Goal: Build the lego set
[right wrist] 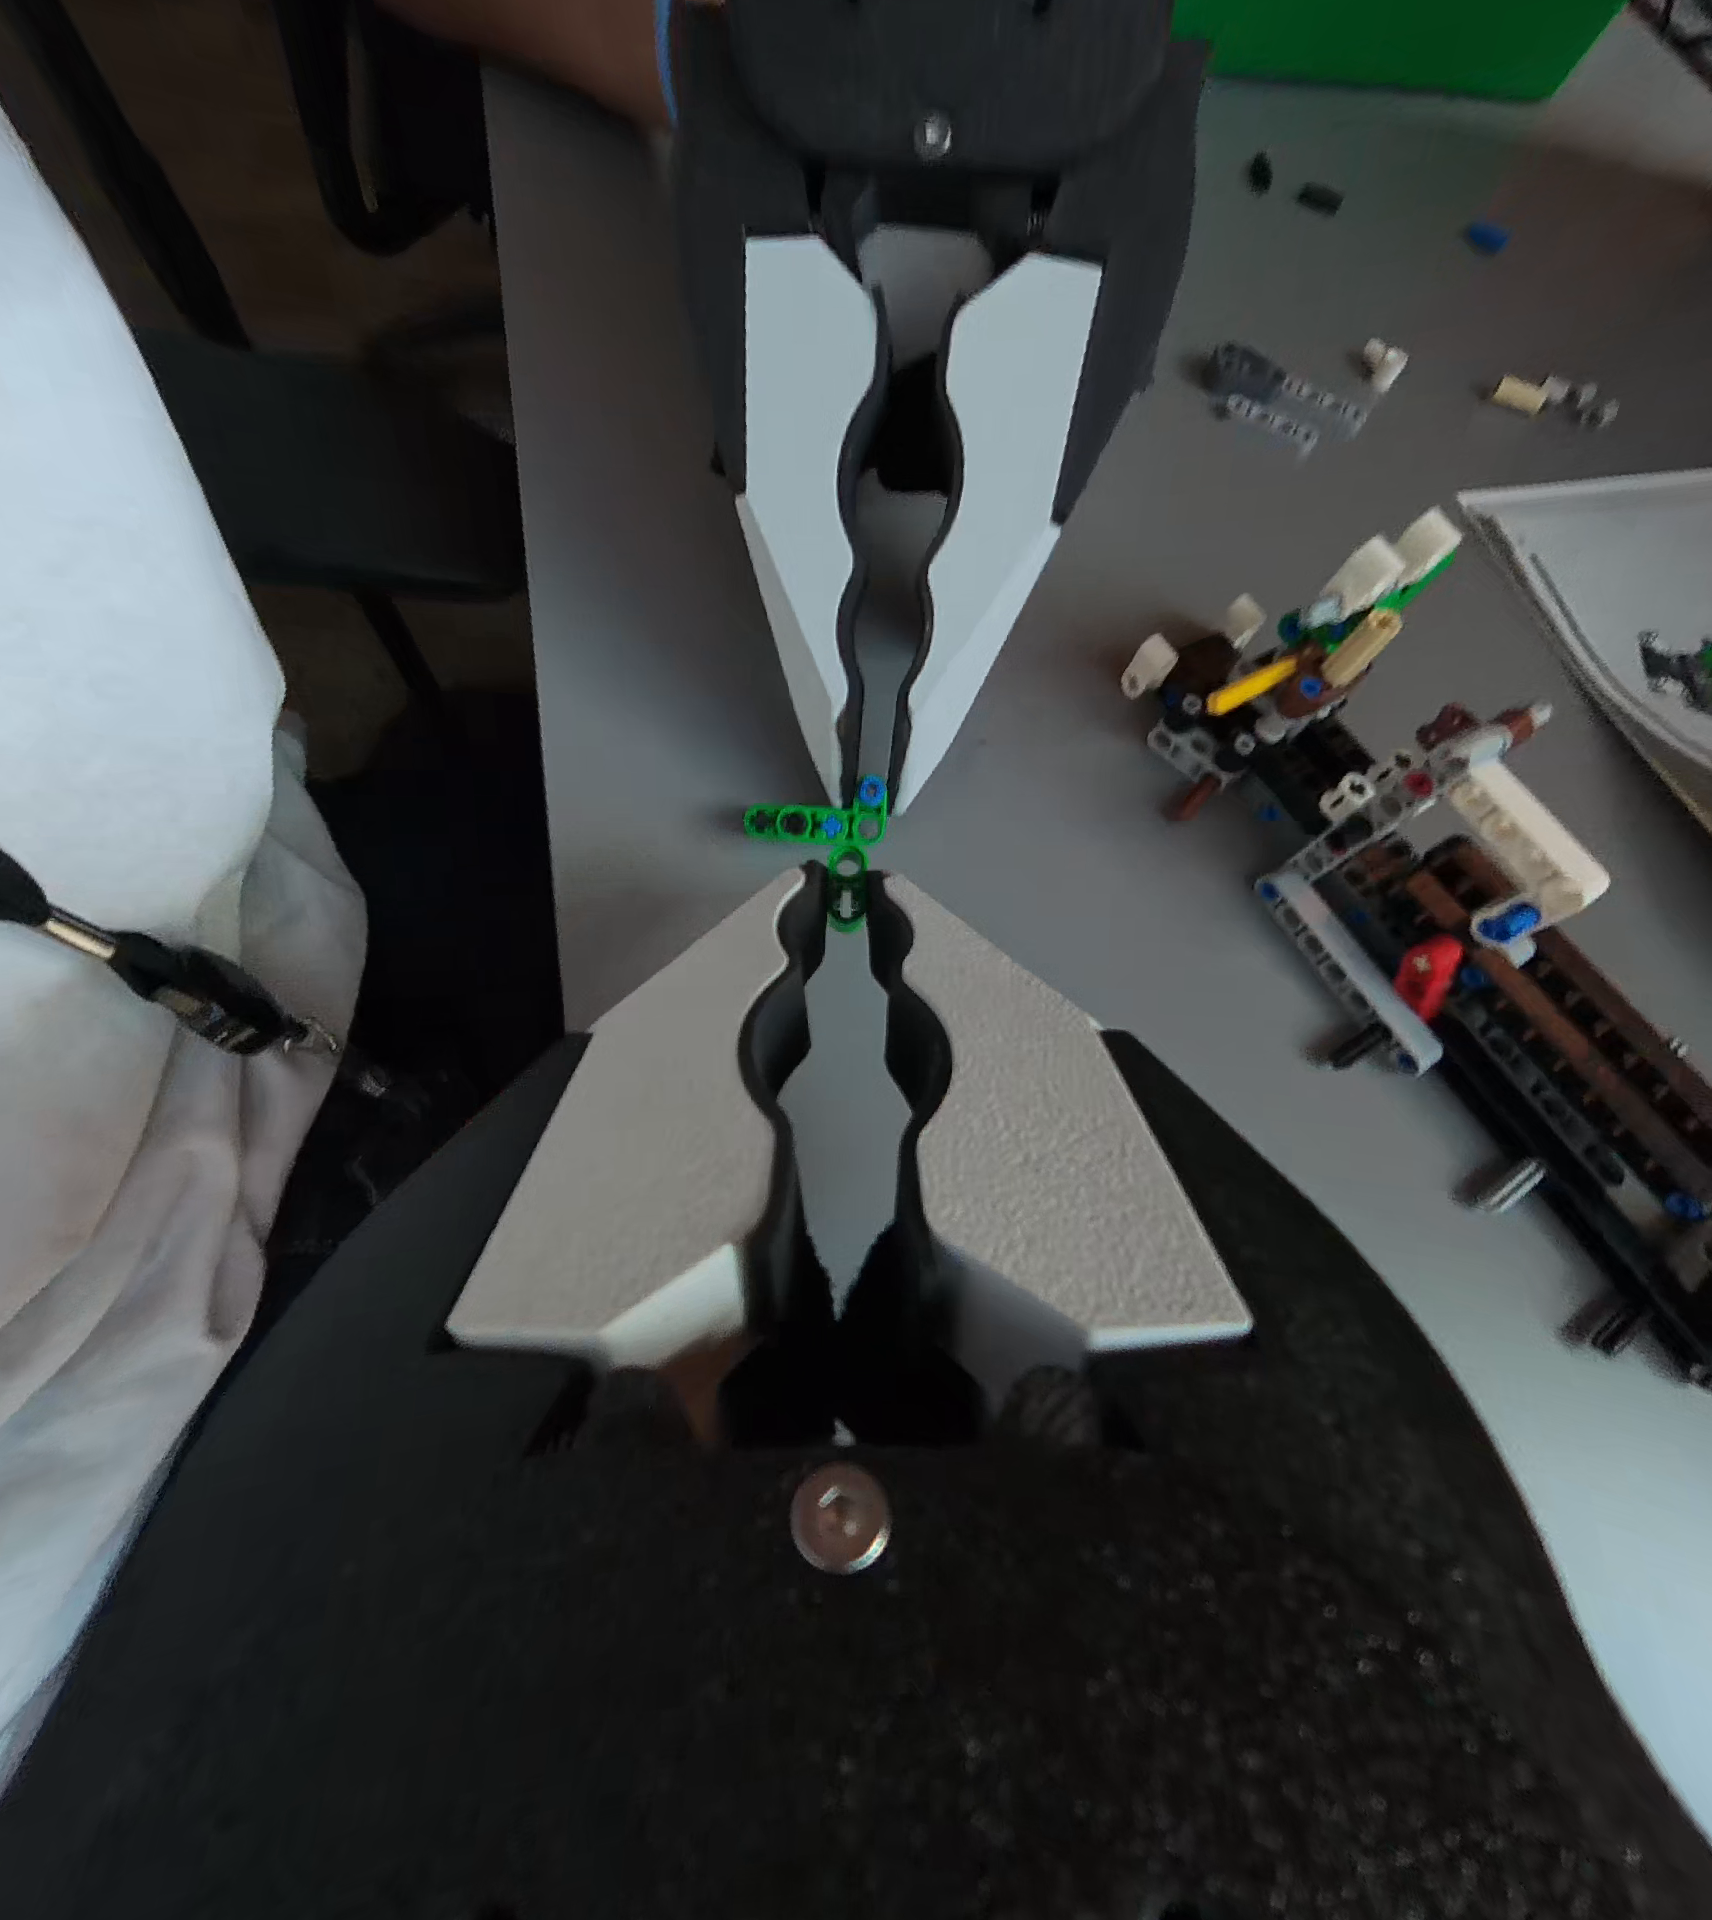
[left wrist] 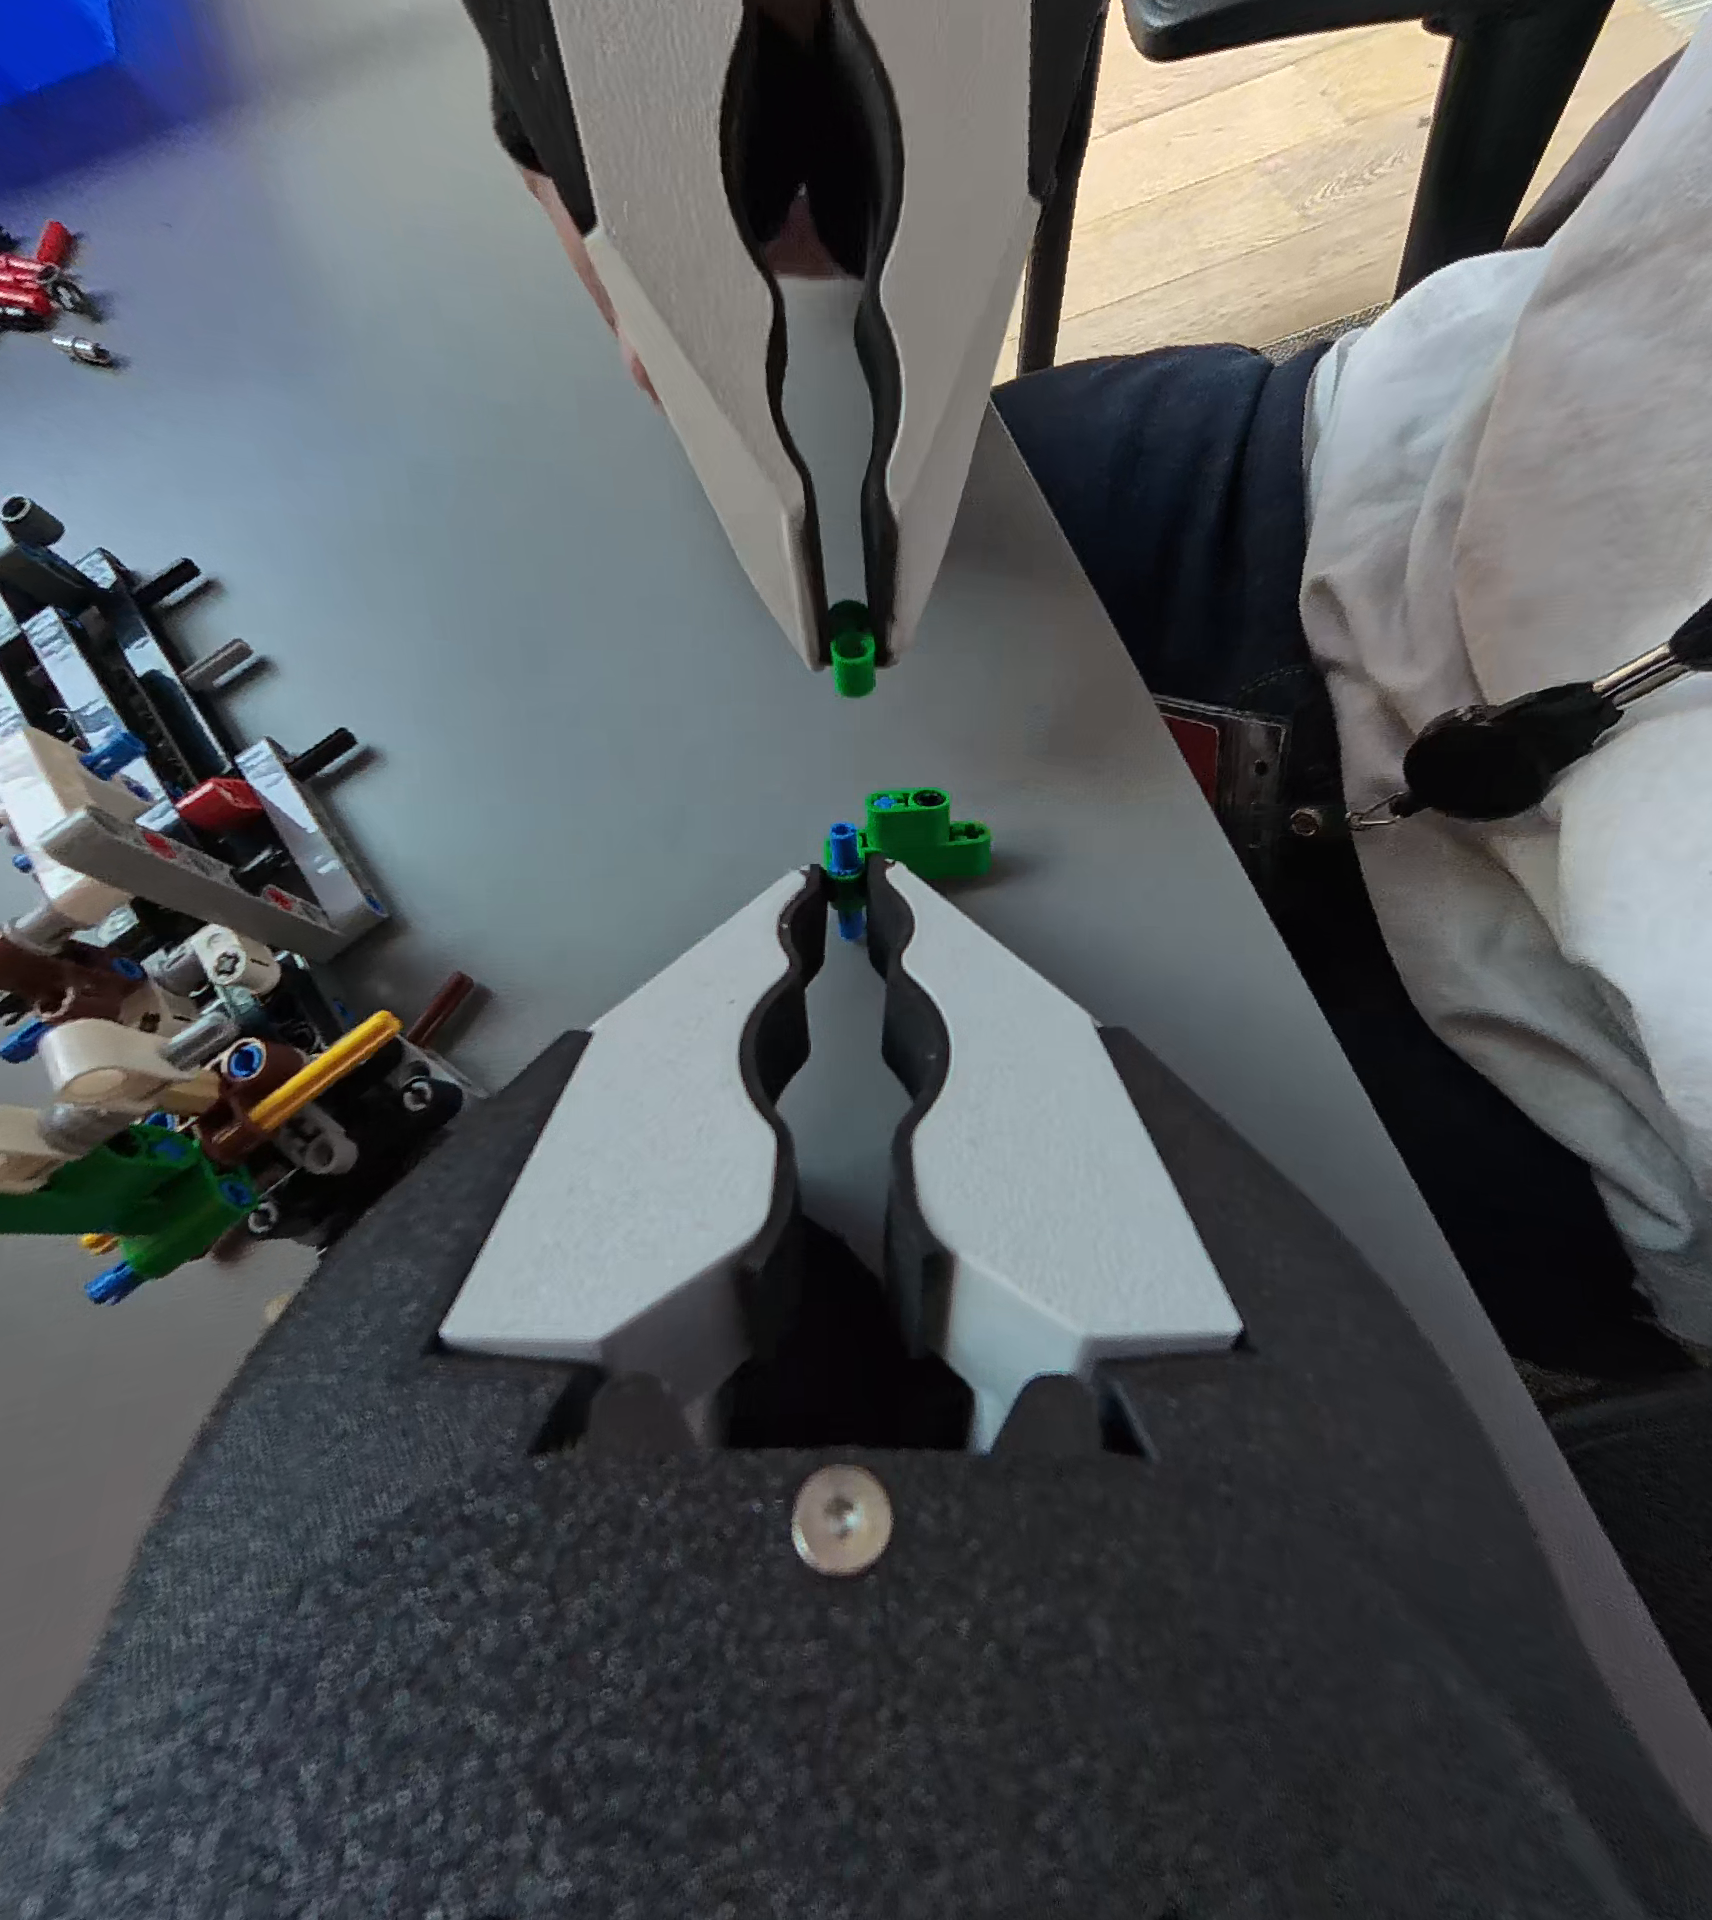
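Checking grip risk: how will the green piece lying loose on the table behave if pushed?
The green piece looks like stiff plastic, small, so probably light. It lies flat on the smooth table, so it would likely slide, not roll. Its bent shape may make it spin.

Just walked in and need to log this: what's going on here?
A person is building a Lego set with two hand-held grippers. The left hand-held gripper pinches a green piece with a blue pin; the right hand-held gripper pinches a small green connector. They face each other, tips apart. The half-built model lies aside.

The grippers face tip to tip above the table (left wrist: 478, 520) edge, the lego model (right wrist: 1517, 997) lying to one side.
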Demonstrator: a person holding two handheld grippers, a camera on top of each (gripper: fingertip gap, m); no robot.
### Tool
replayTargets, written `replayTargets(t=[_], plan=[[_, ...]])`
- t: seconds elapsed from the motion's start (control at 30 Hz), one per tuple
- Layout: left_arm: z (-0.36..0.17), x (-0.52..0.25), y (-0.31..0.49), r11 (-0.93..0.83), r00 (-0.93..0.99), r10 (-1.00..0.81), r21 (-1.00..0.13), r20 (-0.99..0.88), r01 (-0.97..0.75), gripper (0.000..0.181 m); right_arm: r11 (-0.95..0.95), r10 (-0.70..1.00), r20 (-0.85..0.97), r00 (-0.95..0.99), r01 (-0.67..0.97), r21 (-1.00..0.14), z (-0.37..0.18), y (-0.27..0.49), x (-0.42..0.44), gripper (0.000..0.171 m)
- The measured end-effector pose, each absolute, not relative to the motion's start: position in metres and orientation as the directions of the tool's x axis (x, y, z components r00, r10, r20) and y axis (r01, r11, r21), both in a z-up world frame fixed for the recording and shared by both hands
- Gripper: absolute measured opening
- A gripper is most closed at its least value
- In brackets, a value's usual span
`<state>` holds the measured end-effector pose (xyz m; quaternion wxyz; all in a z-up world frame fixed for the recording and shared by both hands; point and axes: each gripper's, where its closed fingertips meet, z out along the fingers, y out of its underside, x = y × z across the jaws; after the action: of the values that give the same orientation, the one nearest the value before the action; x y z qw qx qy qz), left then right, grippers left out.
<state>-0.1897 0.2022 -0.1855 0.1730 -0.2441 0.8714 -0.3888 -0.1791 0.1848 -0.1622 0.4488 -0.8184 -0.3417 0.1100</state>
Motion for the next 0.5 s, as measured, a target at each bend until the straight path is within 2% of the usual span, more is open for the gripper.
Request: replayTargets(t=[0.13, 0.5], plan=[[-0.186, -0.189, 0.202, 0.574, -0.821, -0.562, -0.761, -0.098, -0.302, 0.006, -0.248, 0.685, 0.213, 0.697, 0.498, -0.831, -0.159, 0.202, -0.188, 0.006], [-0.187, -0.189, 0.202, 0.583, -0.819, -0.563, -0.757, -0.113, -0.295, 0.006, -0.371, 0.697, 0.074, 0.713, 0.447, -0.814, -0.173, 0.206, -0.188, 0.006]])
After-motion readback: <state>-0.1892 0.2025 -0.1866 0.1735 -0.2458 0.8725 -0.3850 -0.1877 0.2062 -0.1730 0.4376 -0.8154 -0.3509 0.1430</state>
